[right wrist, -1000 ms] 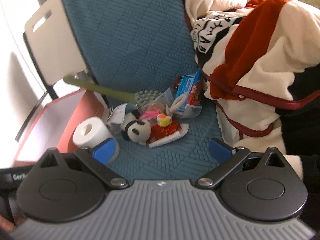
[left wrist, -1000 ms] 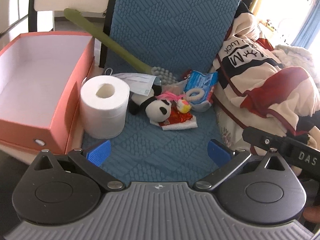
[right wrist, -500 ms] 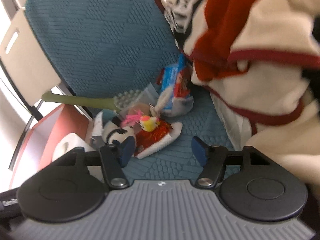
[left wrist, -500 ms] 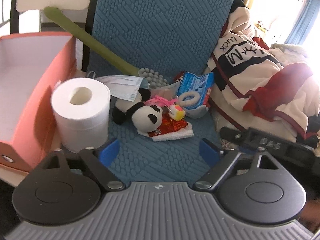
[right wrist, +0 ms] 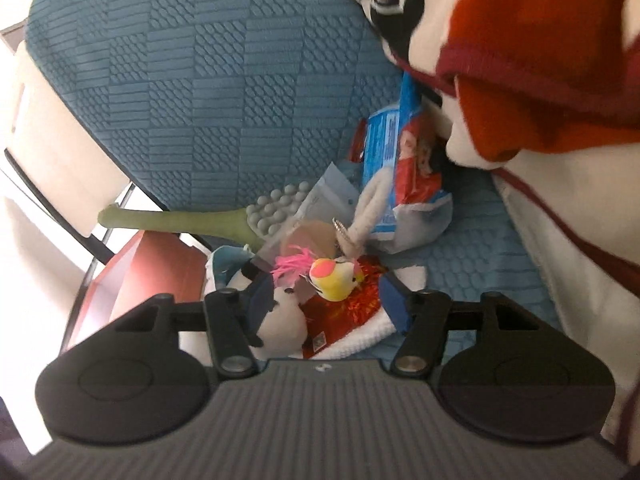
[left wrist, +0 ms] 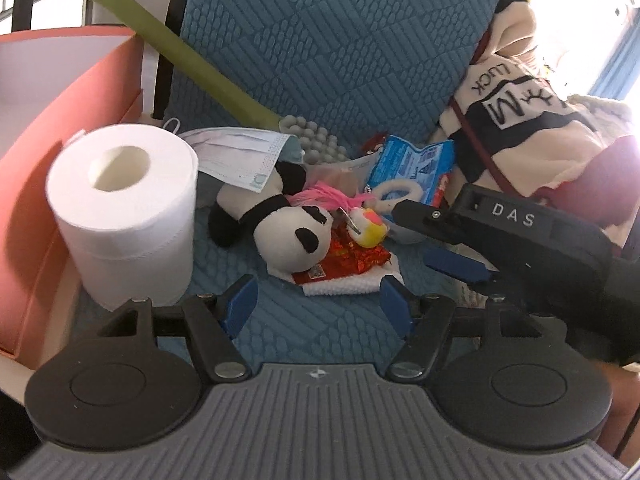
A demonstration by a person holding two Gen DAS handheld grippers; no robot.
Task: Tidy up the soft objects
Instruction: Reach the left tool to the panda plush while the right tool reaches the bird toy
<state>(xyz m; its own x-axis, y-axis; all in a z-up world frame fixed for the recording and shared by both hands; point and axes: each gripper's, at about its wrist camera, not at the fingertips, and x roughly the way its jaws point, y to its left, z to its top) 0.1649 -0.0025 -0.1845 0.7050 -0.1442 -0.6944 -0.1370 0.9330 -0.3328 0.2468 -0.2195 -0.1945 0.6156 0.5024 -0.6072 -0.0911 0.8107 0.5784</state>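
A panda plush [left wrist: 288,236] lies on the blue seat, its head on a red glittery hat with white trim [left wrist: 352,264]. A small yellow bird toy [left wrist: 366,228] with pink feathers sits on the hat. My left gripper [left wrist: 318,306] hovers just short of the hat's trim; its jaws are closing with only seat fabric between them. My right gripper [left wrist: 416,236] reaches in from the right beside the bird. In the right wrist view its jaws [right wrist: 327,304] are closing, framing the panda [right wrist: 280,320], bird [right wrist: 334,278] and hat [right wrist: 340,316], and the pads do not press on them.
A toilet roll [left wrist: 124,208] stands left of the panda beside an orange box [left wrist: 60,160]. A face mask [left wrist: 236,156], a green massage stick [left wrist: 192,60], a blue packet [left wrist: 412,168] and a white ring [left wrist: 396,196] lie behind. Heaped clothing [left wrist: 520,120] fills the right.
Both grippers have come down and forward toward the toy pile, and both pairs of jaws have narrowed. The right gripper has rolled and now reaches in beside the bird toy.
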